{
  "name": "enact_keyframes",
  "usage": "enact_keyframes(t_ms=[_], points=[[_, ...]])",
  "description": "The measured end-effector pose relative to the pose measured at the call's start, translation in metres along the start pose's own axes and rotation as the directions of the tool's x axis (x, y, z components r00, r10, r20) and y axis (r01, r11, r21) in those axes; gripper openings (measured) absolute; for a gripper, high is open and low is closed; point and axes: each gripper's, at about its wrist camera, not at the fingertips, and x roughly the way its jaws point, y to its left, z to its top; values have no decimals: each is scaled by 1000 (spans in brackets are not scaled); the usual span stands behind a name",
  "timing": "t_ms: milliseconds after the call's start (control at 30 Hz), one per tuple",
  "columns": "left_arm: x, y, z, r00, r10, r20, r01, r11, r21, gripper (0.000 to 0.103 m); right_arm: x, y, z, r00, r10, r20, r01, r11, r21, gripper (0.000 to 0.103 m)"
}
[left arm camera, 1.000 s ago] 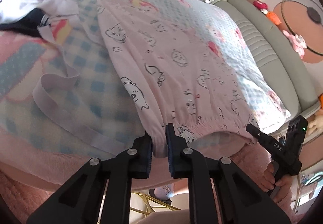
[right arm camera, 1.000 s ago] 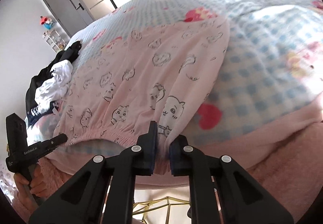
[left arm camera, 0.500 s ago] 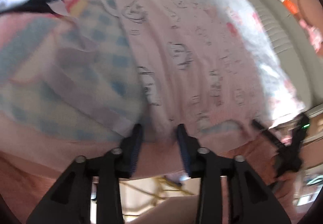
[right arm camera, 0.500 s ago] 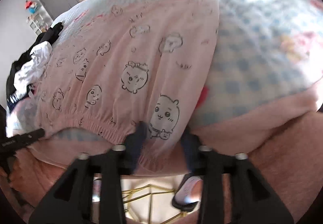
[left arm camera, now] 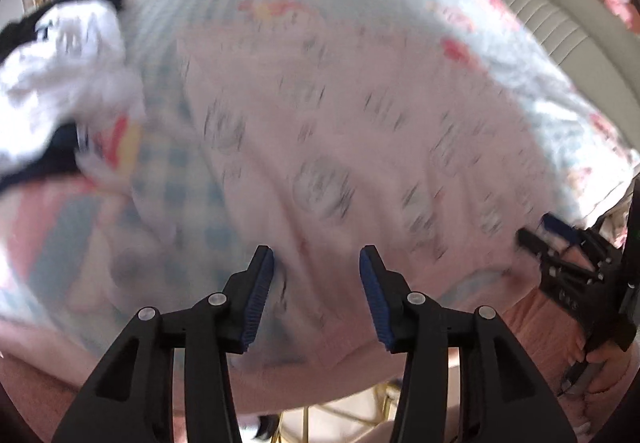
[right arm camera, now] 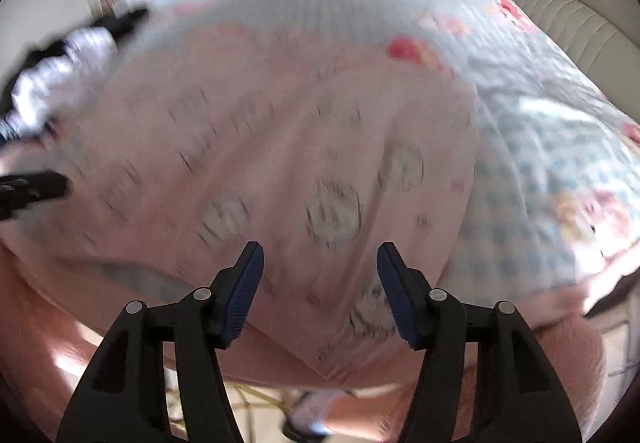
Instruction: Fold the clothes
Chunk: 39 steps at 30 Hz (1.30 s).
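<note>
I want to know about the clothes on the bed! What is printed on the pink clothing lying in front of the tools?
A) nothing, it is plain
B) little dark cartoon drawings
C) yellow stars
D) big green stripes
B: the pink clothing spread on the checked blanket is dotted with small dark outline drawings, blurred here, and shows no stripes or stars.

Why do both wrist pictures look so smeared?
Left wrist view: motion blur streaks the pink garment and white clothes, while the left gripper stays sharp. Right wrist view: same streaking on the garment, right gripper crisp; fisheye bends the edges.
</note>
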Motion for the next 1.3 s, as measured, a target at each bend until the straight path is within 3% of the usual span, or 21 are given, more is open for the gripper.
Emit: enact_keyframes(t_ms=[67, 167, 300, 433, 533, 733, 867, 1000, 1067, 1100, 1300], points=[[8, 9, -7, 999, 9, -48, -9, 1000, -17, 49, 9, -1, -5, 999, -37, -17, 36, 999, -24, 59], [-4, 30, -3, 998, -50, -34, 48, 997, -62, 50, 11, -15, -1, 999, -9, -33, 10, 1000, 25, 60], [-26, 50, 29, 994, -76, 76, 81, 995, -59, 50, -6, -31, 26, 993, 118, 12, -118, 989, 84, 61], [-20, 69, 77, 985, -71, 156, 83, 994, -70, 50, -18, -26, 69, 966, 248, 75, -254, 963, 91, 62], [-6, 86, 111, 978, -27, 207, 49, 994, -102, 50, -12, -3, 91, 966, 256, 42, -258, 965, 38, 62], [27, 135, 149, 978, -64, 197, 111, 965, -237, 50, 28, 48, 157, 969, 246, 24, -242, 964, -115, 62], [45, 141, 164, 981, -59, 183, 99, 971, -218, 50, 67, 64, 210, 968, 248, 30, -243, 964, -111, 62], [55, 147, 171, 982, -62, 176, 102, 969, -226, 50, 118, 76, 260, 978, 209, -29, -210, 971, -112, 61], [58, 152, 169, 981, -79, 175, 118, 966, -231, 50, 140, 79, 267, 990, 124, -67, -133, 980, -147, 58], [58, 153, 167, 980, -86, 177, 125, 966, -226, 50, 150, 79, 268, 993, 76, -85, -89, 983, -162, 50], [60, 157, 159, 977, -106, 187, 145, 967, -209, 51, 163, 32, 245, 994, 51, -95, -61, 993, -100, 49]])
